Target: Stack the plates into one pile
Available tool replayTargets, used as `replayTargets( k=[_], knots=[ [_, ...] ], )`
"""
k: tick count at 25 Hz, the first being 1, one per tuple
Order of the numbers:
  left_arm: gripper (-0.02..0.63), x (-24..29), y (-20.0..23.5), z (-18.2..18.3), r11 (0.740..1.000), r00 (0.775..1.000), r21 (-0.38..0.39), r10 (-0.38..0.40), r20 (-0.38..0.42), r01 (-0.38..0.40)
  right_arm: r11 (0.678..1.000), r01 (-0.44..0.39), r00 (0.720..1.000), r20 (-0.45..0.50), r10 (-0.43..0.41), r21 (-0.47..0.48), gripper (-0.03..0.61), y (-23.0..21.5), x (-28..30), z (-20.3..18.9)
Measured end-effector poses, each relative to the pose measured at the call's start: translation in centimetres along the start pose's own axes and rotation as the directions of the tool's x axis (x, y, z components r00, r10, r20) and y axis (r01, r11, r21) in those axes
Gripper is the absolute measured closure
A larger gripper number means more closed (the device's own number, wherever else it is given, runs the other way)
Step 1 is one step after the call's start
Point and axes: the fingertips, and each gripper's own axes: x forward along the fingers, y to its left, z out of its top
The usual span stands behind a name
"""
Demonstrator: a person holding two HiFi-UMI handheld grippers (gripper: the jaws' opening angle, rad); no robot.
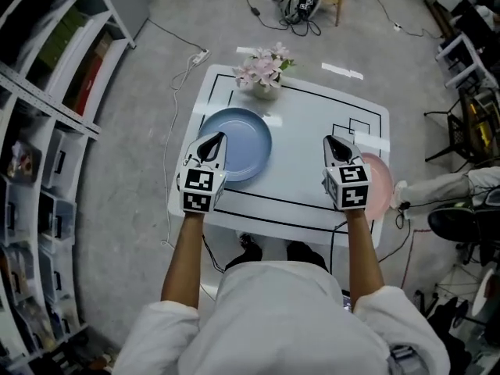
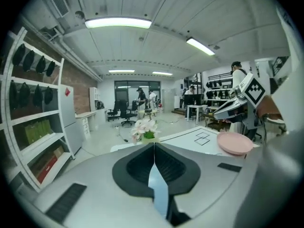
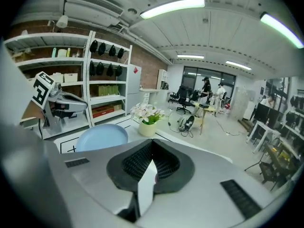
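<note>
A blue plate [image 1: 238, 142] lies on the left half of the white table [image 1: 301, 123]; it also shows in the right gripper view as the blue plate [image 3: 102, 137]. A pink plate [image 1: 378, 184] rests at the table's right edge, partly hidden by my right gripper; in the left gripper view the pink plate [image 2: 234, 143] is clear. My left gripper [image 1: 215, 141] hovers over the blue plate's near left rim, shut with nothing in it. My right gripper [image 1: 333, 144] hangs above the table just left of the pink plate, shut and empty.
A pot of pink flowers [image 1: 265, 70] stands at the table's far edge. Black outlines are drawn on the tabletop. Shelving [image 1: 47, 108] runs along the left. Cables [image 1: 183, 69] lie on the floor, and chairs and a person's leg [image 1: 449, 186] are at the right.
</note>
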Motion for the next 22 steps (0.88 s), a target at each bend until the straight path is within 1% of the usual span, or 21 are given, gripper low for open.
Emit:
replayTargets(
  k=[2, 5, 9, 11, 13, 16, 19, 22],
  knots=[
    [0.594, 0.6, -4.0, 2.0, 0.997, 0.997, 0.033, -0.071, 0.021, 0.070, 0.999, 0.036, 0.999, 0.029, -0.038, 0.040, 0.565, -2.8, -3.0, -0.9],
    [0.592, 2.1, -10.2, 4.4, 0.982, 0.983, 0.067, -0.177, 0.045, 0.174, 0.992, 0.096, 0.992, 0.075, -0.102, 0.078, 0.565, -7.4, -6.7, -2.8],
    [0.592, 4.9, -18.6, 6.6, 0.956, 0.955, 0.071, -0.288, 0.073, 0.283, 0.980, 0.152, 0.979, 0.119, -0.167, 0.125, 0.565, -13.4, -11.4, -5.8],
    [0.592, 6.2, -22.7, 7.6, 0.938, 0.937, 0.080, -0.344, 0.066, 0.339, 0.972, 0.185, 0.971, 0.123, -0.203, 0.146, 0.565, -15.9, -14.2, -7.1],
    [0.592, 7.2, -26.6, 8.3, 0.918, 0.919, 0.095, -0.391, 0.044, 0.386, 0.963, 0.213, 0.967, 0.105, -0.232, 0.164, 0.565, -18.2, -16.5, -8.7],
    [0.592, 8.7, -31.4, 8.1, 0.900, 0.904, 0.094, -0.428, 0.006, 0.425, 0.955, 0.228, 0.967, 0.071, -0.245, 0.191, 0.563, -21.1, -18.4, -11.7],
    [0.591, 10.4, -34.7, 6.8, 0.891, 0.892, 0.045, -0.450, -0.034, 0.452, 0.947, 0.229, 0.969, 0.042, -0.244, 0.223, 0.560, -23.1, -19.1, -14.8],
    [0.579, 11.6, -37.1, 4.7, 0.889, 0.886, -0.002, -0.456, -0.082, 0.457, 0.945, 0.213, 0.976, 0.000, -0.220, 0.248, 0.528, -24.3, -19.0, -18.0]
  ],
)
